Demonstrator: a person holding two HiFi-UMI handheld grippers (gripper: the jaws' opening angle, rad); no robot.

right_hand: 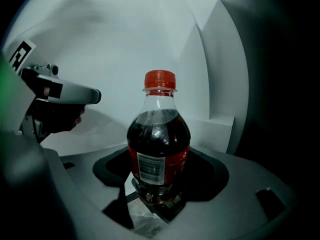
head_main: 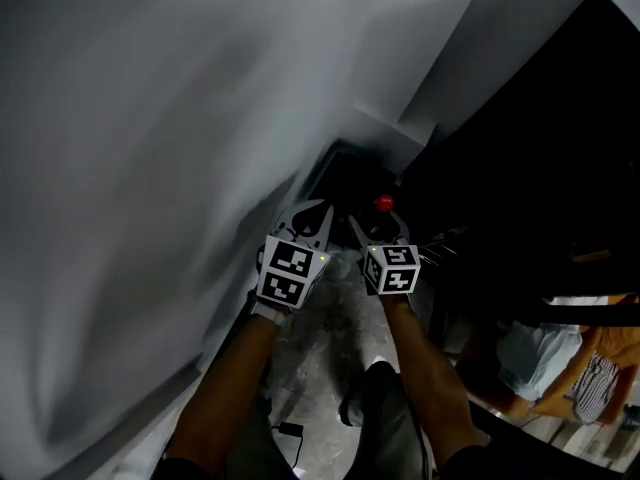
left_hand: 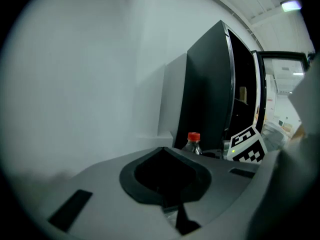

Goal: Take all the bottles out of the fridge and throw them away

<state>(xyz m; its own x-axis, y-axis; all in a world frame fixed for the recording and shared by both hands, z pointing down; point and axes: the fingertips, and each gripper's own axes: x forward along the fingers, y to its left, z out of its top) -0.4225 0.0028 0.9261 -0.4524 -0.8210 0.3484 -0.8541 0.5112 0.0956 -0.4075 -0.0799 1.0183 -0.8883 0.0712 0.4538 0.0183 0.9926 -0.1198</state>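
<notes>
I have 2 grippers side by side below me, close to a white wall (head_main: 150,168). My right gripper (head_main: 378,226) is clamped on the base of 1 bottle (right_hand: 159,149), which stands upright between the jaws: dark cola, red cap (right_hand: 160,79), red label (right_hand: 150,168) with a barcode. The white lettering on the label is too blurred for me to read a brand. My left gripper (head_main: 312,213) has its jaws fully together and holds nothing. The dark fridge (left_hand: 210,84) stands just beyond the bottle, its door open.
</notes>
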